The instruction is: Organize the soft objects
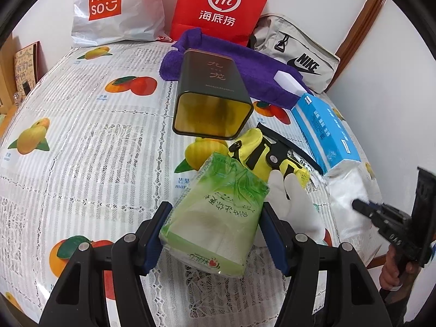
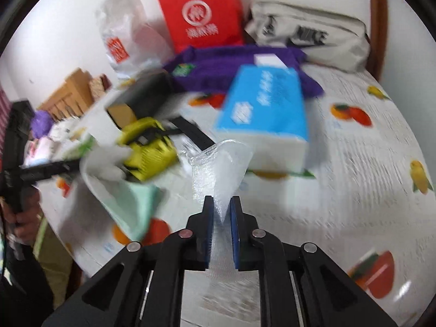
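My left gripper point(image 1: 215, 218) is shut on a green tissue pack point(image 1: 215, 212) and holds it over the table. My right gripper point(image 2: 221, 209) is shut on a white mesh cloth point(image 2: 220, 163); the gripper also shows in the left wrist view point(image 1: 362, 207) against the white cloth point(image 1: 351, 199). A blue tissue pack point(image 1: 324, 128) point(image 2: 264, 109) lies behind. A yellow and black strap bag point(image 1: 261, 150) point(image 2: 150, 144), a white glove point(image 1: 294, 201) and a purple towel point(image 1: 245, 65) point(image 2: 226, 68) lie nearby. The right wrist view is blurred.
A dark open tin point(image 1: 212, 100) lies on its side mid-table. A white sponge block point(image 1: 288, 81) rests on the towel. A Miniso bag point(image 1: 114, 8), a red paper bag point(image 1: 220, 5) and a grey Nike bag point(image 1: 299, 54) stand at the back. The fruit-print tablecloth point(image 1: 81, 136) covers the table.
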The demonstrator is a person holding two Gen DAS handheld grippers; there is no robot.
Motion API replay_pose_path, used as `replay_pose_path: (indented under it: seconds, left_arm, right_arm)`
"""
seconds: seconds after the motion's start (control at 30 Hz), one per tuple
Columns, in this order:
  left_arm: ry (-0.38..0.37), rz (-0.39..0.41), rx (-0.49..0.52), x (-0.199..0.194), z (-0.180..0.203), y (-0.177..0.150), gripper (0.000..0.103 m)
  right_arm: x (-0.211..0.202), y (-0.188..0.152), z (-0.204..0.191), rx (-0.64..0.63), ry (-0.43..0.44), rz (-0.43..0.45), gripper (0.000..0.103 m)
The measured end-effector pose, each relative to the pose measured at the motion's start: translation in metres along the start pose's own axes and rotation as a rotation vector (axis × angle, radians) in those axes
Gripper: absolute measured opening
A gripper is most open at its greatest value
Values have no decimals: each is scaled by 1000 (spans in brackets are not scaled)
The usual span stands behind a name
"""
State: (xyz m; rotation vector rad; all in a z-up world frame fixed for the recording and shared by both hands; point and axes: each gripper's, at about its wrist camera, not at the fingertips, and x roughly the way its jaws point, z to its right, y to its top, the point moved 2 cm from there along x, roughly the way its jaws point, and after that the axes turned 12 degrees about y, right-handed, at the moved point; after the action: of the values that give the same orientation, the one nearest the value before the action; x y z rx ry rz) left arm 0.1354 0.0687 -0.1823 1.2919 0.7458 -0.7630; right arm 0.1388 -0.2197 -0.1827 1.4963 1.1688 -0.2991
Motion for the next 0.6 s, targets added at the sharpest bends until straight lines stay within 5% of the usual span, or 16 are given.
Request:
replay_pose_path:
  seconds: [0.17,0.4,0.6]
  left_arm:
    - [6,-5,4,1,2,-1,63]
    - [8,-8,13,2,5,-2,63]
    - [3,-13,7,3,3,-3,63]
  right_arm:
    - [-1,-13,7,32,5,-7,52]
    - [-3,-19,-28,-83,9,7,64]
    - [6,-20,-47,-127,7,-2,64]
